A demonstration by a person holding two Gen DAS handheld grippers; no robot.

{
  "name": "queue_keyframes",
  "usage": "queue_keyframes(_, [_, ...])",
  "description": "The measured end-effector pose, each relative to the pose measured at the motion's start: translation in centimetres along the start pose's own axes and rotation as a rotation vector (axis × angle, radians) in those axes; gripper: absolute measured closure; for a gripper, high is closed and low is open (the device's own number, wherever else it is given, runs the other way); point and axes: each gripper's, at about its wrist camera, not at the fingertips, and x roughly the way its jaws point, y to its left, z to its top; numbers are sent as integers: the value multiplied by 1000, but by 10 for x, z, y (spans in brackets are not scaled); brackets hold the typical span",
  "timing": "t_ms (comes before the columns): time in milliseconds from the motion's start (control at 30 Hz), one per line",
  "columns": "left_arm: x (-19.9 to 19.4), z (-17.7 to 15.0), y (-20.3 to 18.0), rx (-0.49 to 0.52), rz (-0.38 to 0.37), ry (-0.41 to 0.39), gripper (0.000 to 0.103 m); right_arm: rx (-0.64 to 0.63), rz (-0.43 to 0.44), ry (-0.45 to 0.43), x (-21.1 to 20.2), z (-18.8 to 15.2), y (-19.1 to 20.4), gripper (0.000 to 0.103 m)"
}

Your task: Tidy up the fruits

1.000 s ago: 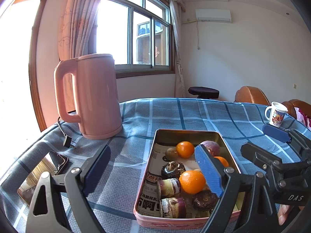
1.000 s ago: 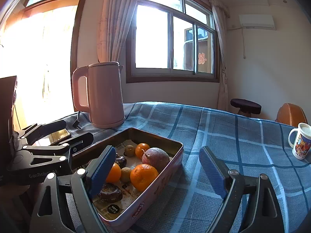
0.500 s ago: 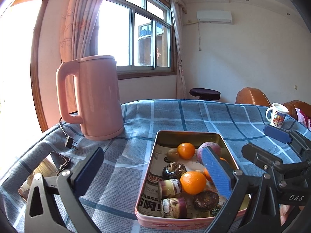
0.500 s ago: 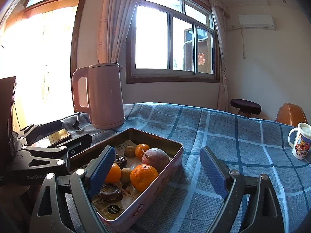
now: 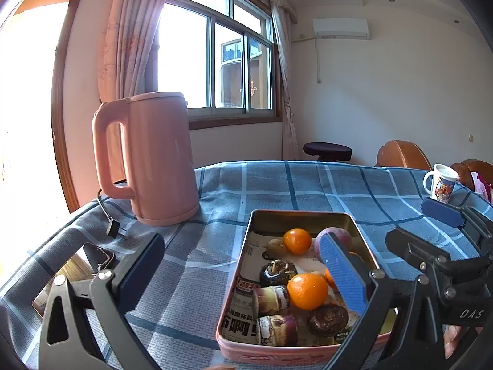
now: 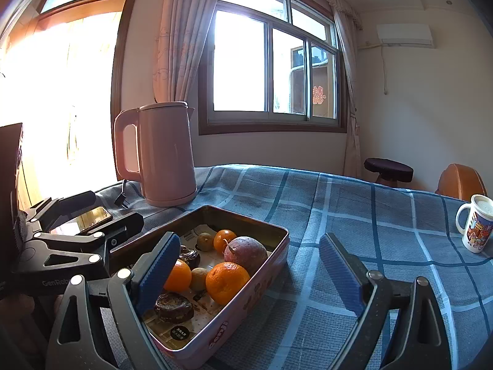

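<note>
A table covered by a blue checked cloth (image 5: 308,185) is carrying everything in view. A pink kettle (image 5: 148,160) is standing upright toward the table's far left corner, its plug (image 5: 112,226) lying on the cloth just beside it. A pink tin (image 5: 308,219) lined with printed paper is sitting near the front edge, between the two grippers. A white picture mug (image 6: 474,228) is standing well apart, near the right edge. A phone (image 5: 74,268) is lying flat by the left edge.

The fruits are resting inside the tin: a purple round fruit (image 6: 246,252) toward the far end, a large orange (image 6: 226,282) in front of it, two smaller oranges (image 5: 297,241), small brownish fruits (image 6: 205,240), and dark capped fruits (image 5: 277,273) toward the near end.

The left gripper (image 5: 240,271) is hovering over the tin's left wall with its fingers spread wide, holding nothing; one finger is standing over bare cloth, the other over the fruit. The right gripper (image 6: 249,277) is hovering over the tin's right wall, its jaws opening and gripping nothing; the left blue pad (image 6: 157,273) is standing over the fruit, the other over cloth.
</note>
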Motion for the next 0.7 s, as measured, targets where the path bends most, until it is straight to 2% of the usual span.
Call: queue_keyframes(700, [-2, -1, -4, 16, -8, -5, 0, 2, -3, -5, -1, 0, -1, 10])
